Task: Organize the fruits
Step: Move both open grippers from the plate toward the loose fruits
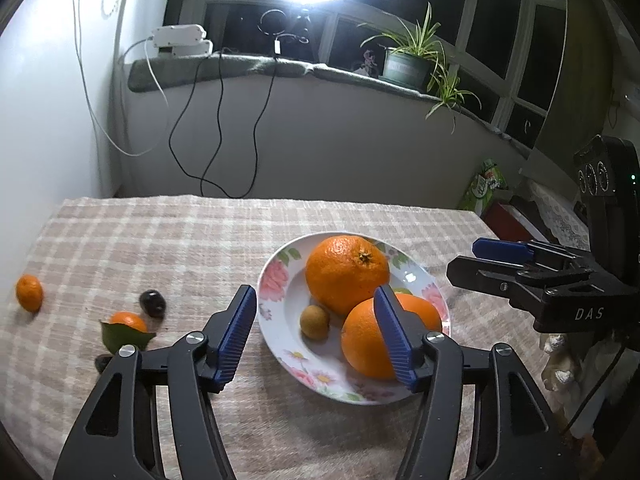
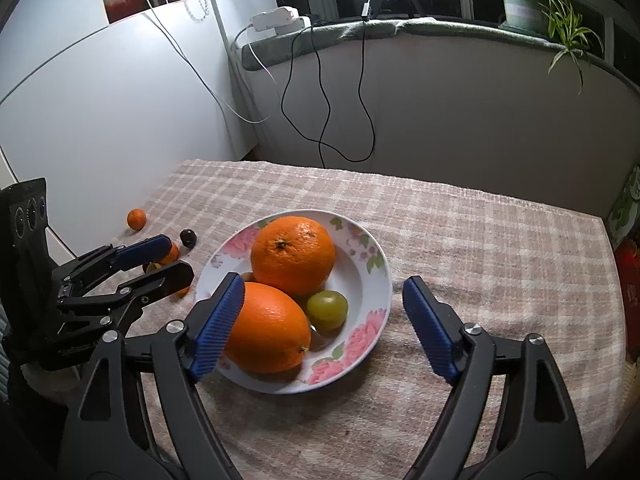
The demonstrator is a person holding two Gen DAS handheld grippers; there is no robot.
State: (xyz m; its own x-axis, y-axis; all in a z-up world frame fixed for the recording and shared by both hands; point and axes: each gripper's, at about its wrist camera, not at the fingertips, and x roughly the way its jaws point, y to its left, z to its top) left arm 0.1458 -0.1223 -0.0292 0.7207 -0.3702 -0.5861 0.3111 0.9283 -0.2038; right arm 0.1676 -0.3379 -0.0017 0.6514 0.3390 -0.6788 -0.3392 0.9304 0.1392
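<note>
A flower-patterned plate (image 1: 276, 280) (image 2: 376, 276) sits on the checked tablecloth and holds two big oranges (image 1: 346, 274) (image 1: 368, 340), one behind the other. Beside them lies a small brownish fruit (image 1: 315, 322), and the right wrist view shows a green grape (image 2: 327, 309). My left gripper (image 1: 314, 300) (image 2: 179, 257) hovers open over the plate's left side, its pads touching nothing. My right gripper (image 2: 324, 284) (image 1: 466, 258) stands open wide above the plate with nothing gripped. Left of the plate lie a small mandarin (image 1: 29, 293), a leafy mandarin (image 1: 128, 322) and a dark fruit (image 1: 153, 303).
Another small dark fruit (image 1: 103, 361) lies near the left gripper's arm. A white panel (image 1: 48, 100) stands along the table's left edge. Behind are a sill with a potted plant (image 1: 406, 66), a power strip (image 1: 178, 36), hanging cables and a bright lamp. A green packet (image 1: 486, 186) stands at right.
</note>
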